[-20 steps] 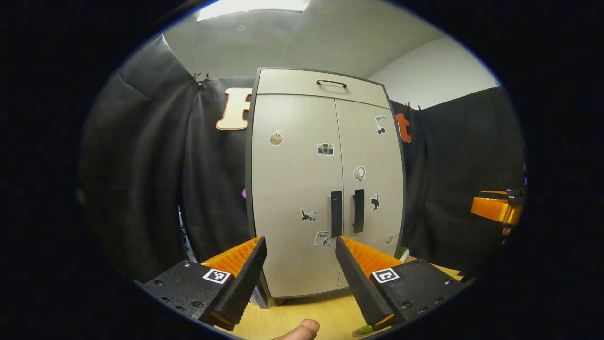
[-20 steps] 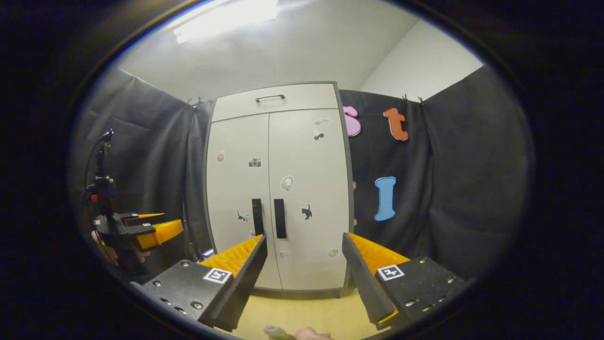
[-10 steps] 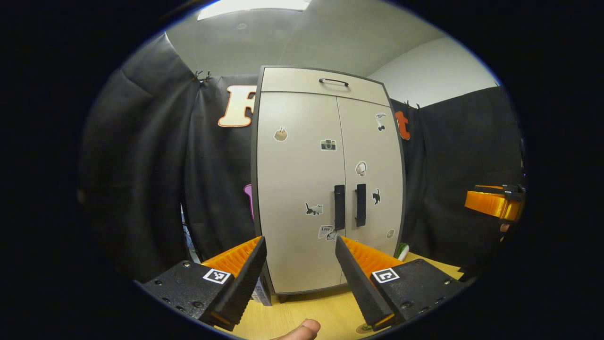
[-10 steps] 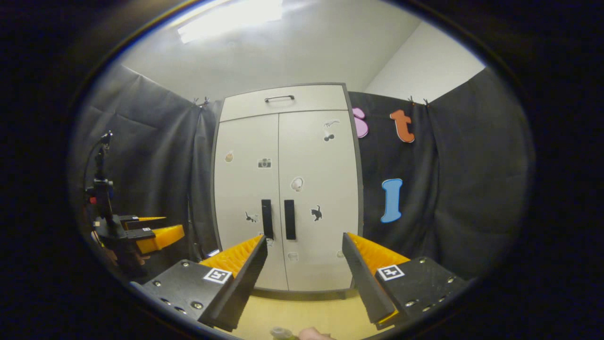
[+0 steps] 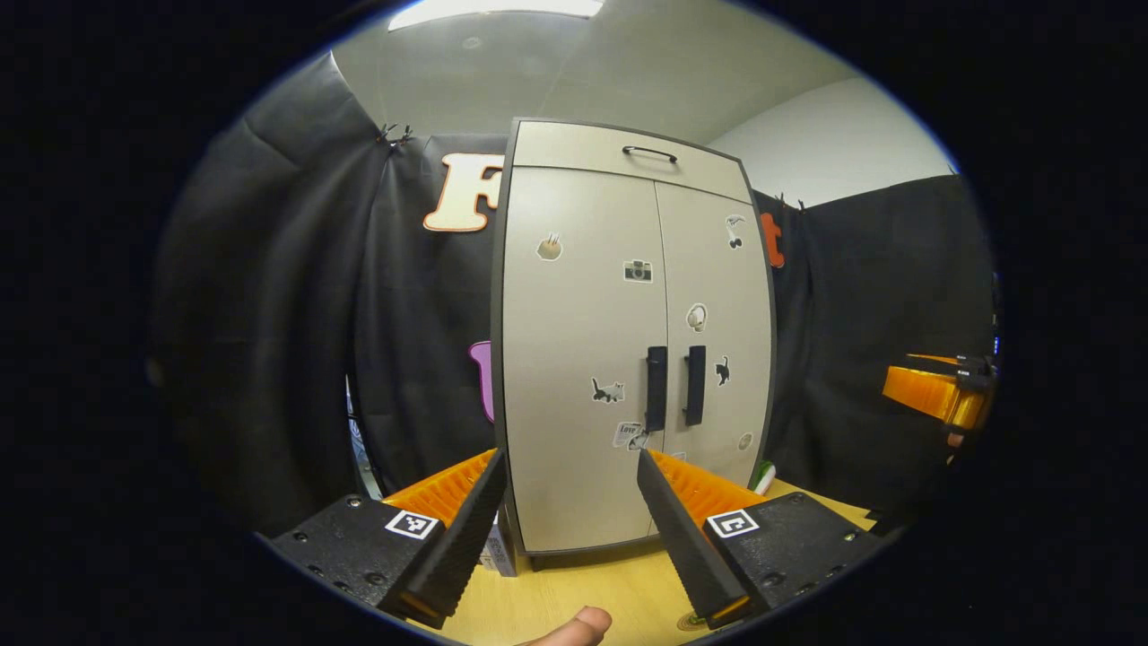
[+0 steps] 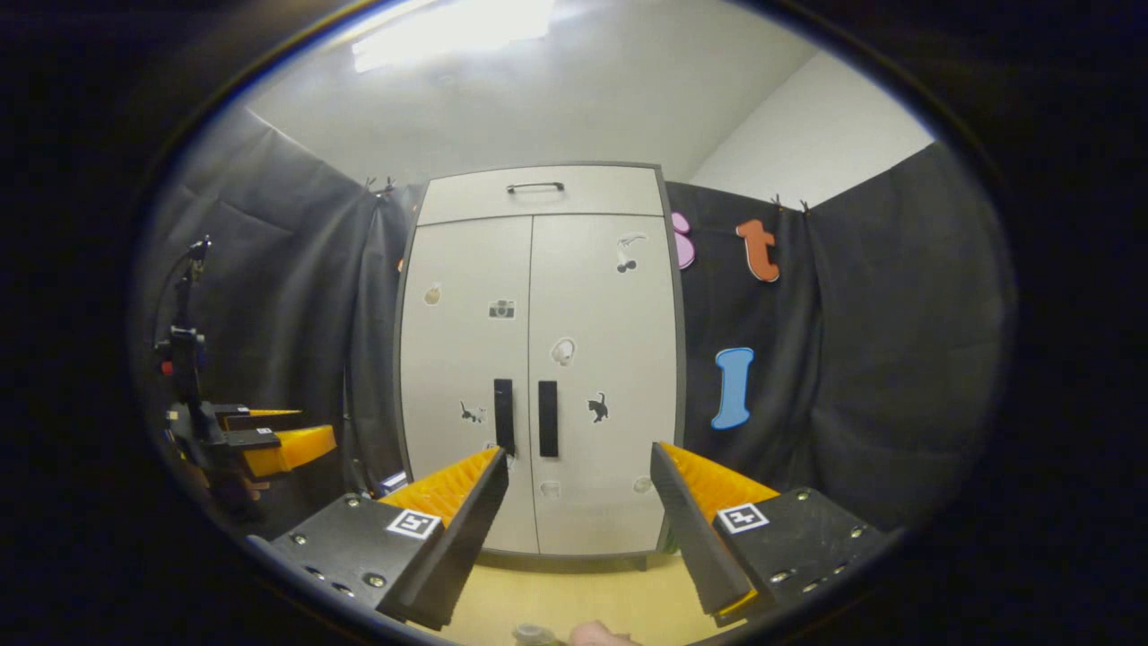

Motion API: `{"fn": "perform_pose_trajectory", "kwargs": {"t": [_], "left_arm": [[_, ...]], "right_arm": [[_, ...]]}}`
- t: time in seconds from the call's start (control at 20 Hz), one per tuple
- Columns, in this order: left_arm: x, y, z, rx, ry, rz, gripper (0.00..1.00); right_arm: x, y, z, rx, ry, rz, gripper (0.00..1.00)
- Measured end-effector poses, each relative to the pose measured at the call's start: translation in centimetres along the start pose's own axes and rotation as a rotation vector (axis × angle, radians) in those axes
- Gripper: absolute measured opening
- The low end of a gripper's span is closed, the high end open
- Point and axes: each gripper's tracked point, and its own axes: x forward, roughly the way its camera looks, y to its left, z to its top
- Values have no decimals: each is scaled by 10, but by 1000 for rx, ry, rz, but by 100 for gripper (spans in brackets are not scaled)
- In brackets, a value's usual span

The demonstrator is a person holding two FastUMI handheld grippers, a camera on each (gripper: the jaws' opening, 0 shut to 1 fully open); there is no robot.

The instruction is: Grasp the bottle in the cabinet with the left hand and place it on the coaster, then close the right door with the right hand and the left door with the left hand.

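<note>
Ridged tongs [image 5: 565, 529], screwed black mounts, square markers

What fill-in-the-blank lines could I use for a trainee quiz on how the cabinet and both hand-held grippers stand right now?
1. Both doors of the cabinet are ____.
2. The left hand-held gripper and the right hand-held gripper each have their fingers ____, holding nothing.
3. The two door handles are ____ in colour.
4. Above the doors sits a drawer with ____ handle.

Missing words: shut; open; black; one
</note>
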Motion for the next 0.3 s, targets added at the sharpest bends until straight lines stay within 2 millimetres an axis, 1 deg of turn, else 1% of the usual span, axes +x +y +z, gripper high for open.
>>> {"fn": "perform_pose_trajectory", "kwargs": {"t": [0.1, 0.15, 0.3], "left_arm": [[2, -2, -1, -17, 14, -4, 93], [3, -4, 1, -28, 8, -7, 93], [8, -9, 5, -29, -18, -13, 93]], "right_arm": [[2, 1, 4, -15, -5, 0, 96], [4, -1, 5, -24, -7, -6, 96], [8, -1, -3, -17, 18, -18, 96]]}}
